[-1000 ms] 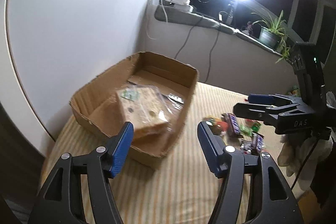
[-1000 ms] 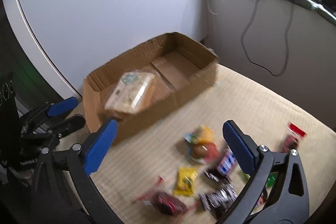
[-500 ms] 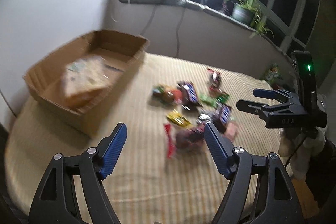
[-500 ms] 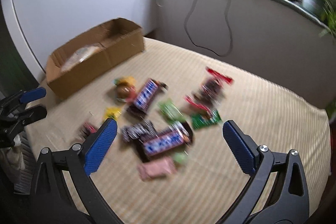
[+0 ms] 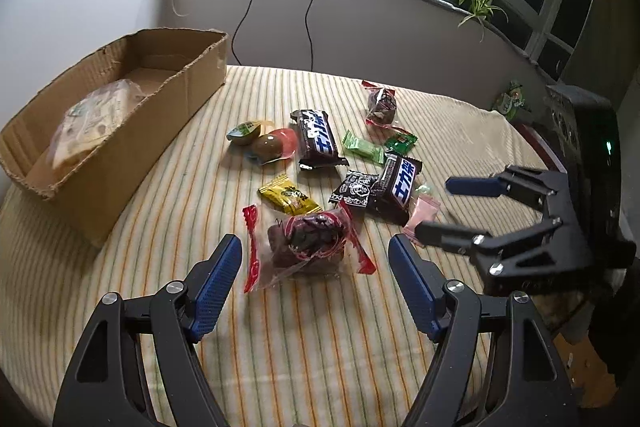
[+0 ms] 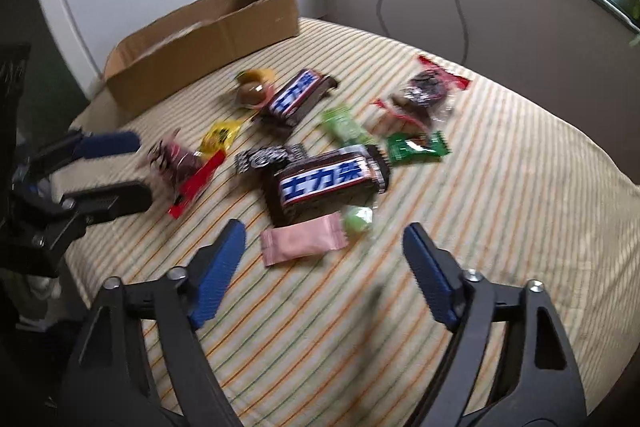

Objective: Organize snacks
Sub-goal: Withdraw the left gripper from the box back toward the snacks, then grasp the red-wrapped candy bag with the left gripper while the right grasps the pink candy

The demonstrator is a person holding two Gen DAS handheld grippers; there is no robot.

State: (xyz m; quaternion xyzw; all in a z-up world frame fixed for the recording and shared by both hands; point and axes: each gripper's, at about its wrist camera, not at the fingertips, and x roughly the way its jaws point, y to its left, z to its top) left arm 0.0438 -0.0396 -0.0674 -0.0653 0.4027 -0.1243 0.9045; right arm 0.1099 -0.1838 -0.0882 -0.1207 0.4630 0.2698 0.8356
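Both tongs are hanging open and empty: left tongs point(image 5: 314, 275) over a red-wrapped snack point(image 5: 308, 243), right tongs point(image 6: 324, 263), just narrowing, near a pink packet point(image 6: 302, 241). Snacks are lying scattered beside the box point(image 5: 132, 143). Crinkly wrappers may slip out.

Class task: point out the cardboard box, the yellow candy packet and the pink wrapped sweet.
cardboard box point(image 5: 132, 143), left wrist view, outer side wall.
yellow candy packet point(image 5: 289, 197), left wrist view, middle of wrapper.
pink wrapped sweet point(image 6: 303, 239), right wrist view, centre of wrapper.
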